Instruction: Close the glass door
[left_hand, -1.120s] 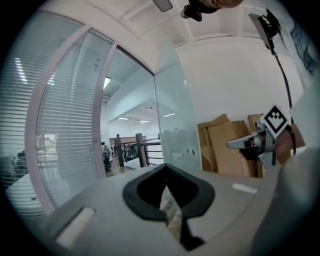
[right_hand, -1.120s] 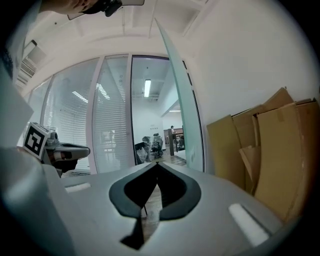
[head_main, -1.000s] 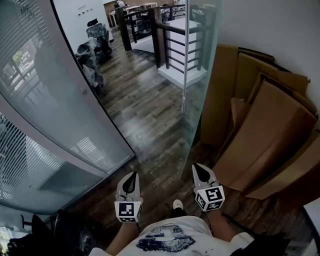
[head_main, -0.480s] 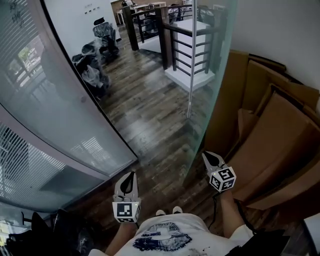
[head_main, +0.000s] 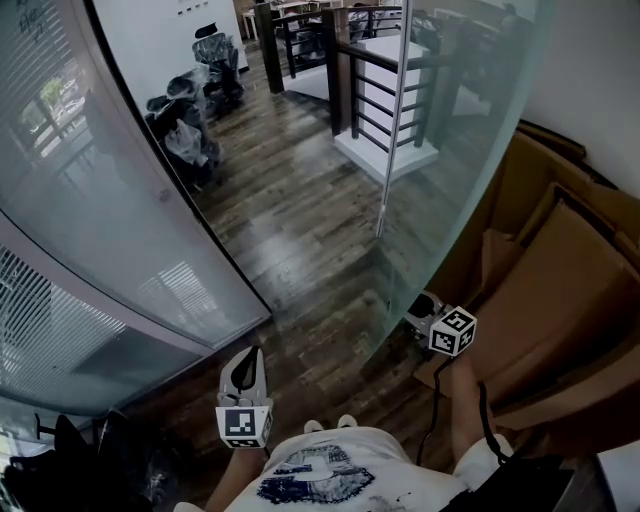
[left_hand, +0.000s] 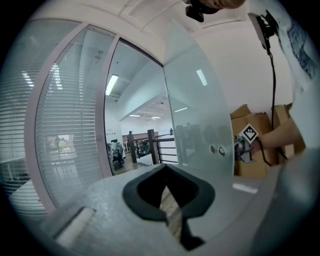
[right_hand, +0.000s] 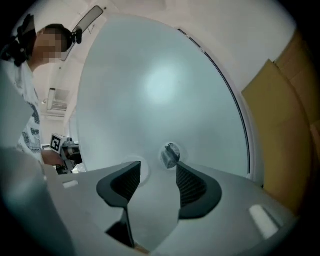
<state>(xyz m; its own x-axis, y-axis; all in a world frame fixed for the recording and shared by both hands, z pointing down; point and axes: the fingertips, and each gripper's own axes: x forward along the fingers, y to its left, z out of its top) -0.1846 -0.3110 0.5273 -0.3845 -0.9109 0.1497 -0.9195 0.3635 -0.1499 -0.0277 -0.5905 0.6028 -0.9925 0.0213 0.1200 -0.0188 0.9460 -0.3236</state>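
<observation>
Right gripper (head_main: 422, 308) moved to glass door (head_main: 455, 170), just opened empty, left gripper (head_main: 248, 368) clenched

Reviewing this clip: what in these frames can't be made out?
Glass door top: head view, cut off by the upper edge.
What lies beyond the pane: right gripper view, frosted glass hides it.
Round fitting on the door: right gripper view, too blurred to tell handle from lock.
Cardboard: head view, cut off by the right edge.
</observation>
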